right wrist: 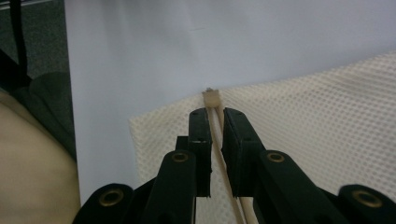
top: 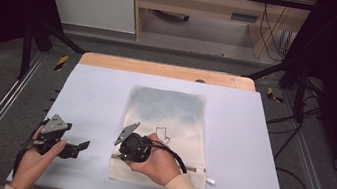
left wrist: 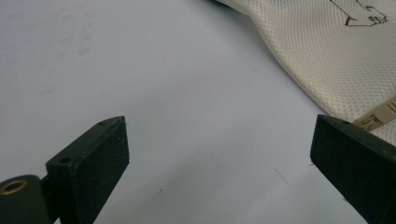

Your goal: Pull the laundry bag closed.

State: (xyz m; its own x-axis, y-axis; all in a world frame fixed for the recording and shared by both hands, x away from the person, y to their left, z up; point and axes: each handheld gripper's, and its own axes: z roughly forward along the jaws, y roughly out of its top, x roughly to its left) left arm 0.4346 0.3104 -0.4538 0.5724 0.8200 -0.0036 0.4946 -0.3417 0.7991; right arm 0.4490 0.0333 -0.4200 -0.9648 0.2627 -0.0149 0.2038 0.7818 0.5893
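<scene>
From the high view, a flat cream mesh cloth bag with a small black line drawing [top: 164, 137] lies in the middle of the pale grey table top [top: 96, 94], a bit to the near side. The right gripper [top: 119, 155] sits on the bag's near left corner, and the left gripper [top: 80, 146] rests on bare table to the left, well apart from the bag. In the left gripper view, the two black jaws stand wide apart with nothing between them; the bag's edge and its cream zip strip [left wrist: 379, 114] lie at the far right. In the right gripper view, the jaws are almost closed around the thin zip strip, just near its small end stop [right wrist: 212, 96]. The bag looks light, soft and floppy, so the stiff zip edge is the best place to hold. Nothing stands in the way.
</scene>
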